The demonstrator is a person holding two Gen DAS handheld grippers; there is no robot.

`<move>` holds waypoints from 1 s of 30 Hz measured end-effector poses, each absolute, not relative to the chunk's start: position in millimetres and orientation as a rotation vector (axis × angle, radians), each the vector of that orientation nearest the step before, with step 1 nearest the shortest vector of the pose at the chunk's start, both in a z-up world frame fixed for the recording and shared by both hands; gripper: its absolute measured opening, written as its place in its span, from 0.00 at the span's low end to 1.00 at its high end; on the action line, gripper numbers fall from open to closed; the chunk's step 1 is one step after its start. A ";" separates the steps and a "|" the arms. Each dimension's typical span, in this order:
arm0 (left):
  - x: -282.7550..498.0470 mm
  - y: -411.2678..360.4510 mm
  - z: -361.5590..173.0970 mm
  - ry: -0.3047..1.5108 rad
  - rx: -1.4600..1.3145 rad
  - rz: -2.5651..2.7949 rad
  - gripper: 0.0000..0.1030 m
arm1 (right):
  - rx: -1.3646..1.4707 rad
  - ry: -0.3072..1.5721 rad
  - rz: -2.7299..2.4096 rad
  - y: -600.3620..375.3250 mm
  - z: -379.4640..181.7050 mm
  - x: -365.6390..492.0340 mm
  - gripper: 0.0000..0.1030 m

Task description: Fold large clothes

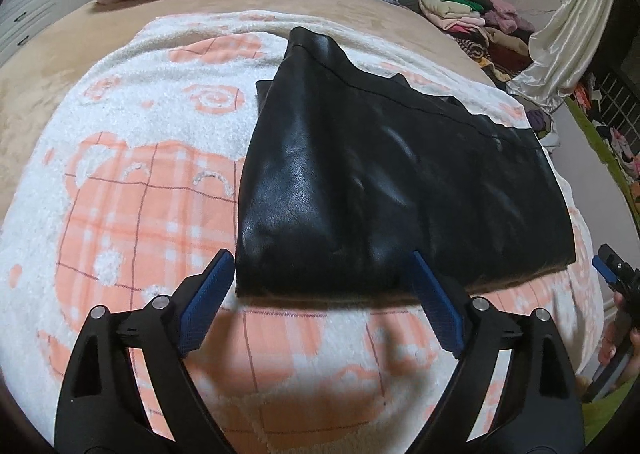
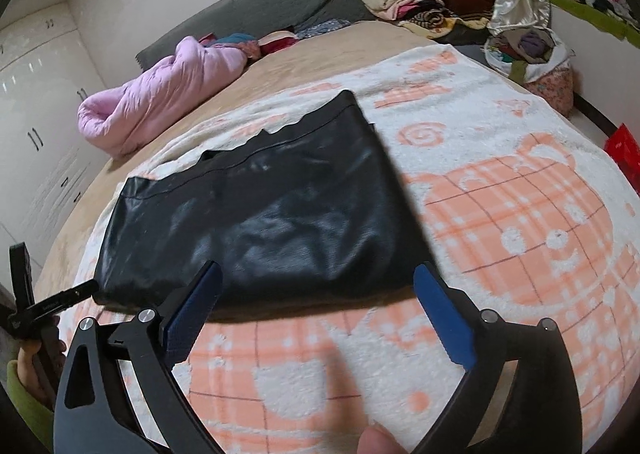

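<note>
Folded black leather-look garment lies mid-frame on the white-and-peach plaid fleece blanket. Left gripper and right gripper both at its near edge, fingers spread apart, gripping nothing.

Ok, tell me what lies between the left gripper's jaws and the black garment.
Only a bare strip of the peach-and-white blanket; the left wrist view shows the open left gripper just short of the black garment.

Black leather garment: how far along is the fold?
Done: the black leather garment lies folded in a compact layered rectangle on the peach-and-white blanket. In hand: nothing; the left gripper and right gripper are open near its front edge. Left: possibly one more fold.
</note>
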State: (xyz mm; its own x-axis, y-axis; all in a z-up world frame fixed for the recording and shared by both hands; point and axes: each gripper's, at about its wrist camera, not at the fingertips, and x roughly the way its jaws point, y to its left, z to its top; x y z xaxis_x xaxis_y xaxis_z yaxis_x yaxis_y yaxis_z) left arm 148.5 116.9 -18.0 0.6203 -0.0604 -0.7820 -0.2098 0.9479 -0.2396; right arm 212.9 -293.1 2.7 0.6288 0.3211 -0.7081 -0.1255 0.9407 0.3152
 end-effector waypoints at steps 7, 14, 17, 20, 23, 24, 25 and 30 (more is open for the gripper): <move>143.1 112.5 -16.0 0.899 -0.305 0.087 0.91 | 0.203 0.869 0.322 -262.9 4.6 209.6 0.94; 136.8 112.9 -16.4 0.901 -0.304 0.087 0.91 | 0.154 0.874 0.401 -224.3 9.2 203.7 0.95; 134.3 112.7 -16.9 0.905 -0.300 0.088 0.91 | 0.129 0.878 0.438 -209.1 10.6 200.9 0.95; 131.3 113.7 -17.1 0.904 -0.308 0.085 0.91 | 0.105 0.877 0.462 -197.2 12.0 198.7 0.95; 129.8 119.2 -19.3 0.907 -0.326 0.099 0.91 | 0.094 0.882 0.473 -190.3 12.3 198.4 0.95; 129.1 121.3 -19.7 0.906 -0.336 0.102 0.91 | 0.092 0.887 0.479 -187.7 11.9 198.4 0.95; 128.4 123.4 -20.1 0.906 -0.347 0.104 0.91 | 0.088 0.890 0.485 -185.6 11.5 197.7 0.95; 127.2 134.1 -18.0 0.897 -0.371 0.130 0.91 | 0.040 0.891 0.509 -166.6 8.6 195.4 0.95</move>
State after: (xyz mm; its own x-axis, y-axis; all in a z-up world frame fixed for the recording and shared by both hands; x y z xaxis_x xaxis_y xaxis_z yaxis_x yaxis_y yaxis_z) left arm 127.2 134.1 -18.0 0.6212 -0.0430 -0.7825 -0.2642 0.9285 -0.2608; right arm 195.4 -166.6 8.6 0.5182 0.4409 -0.7329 -0.4081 0.8805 0.2412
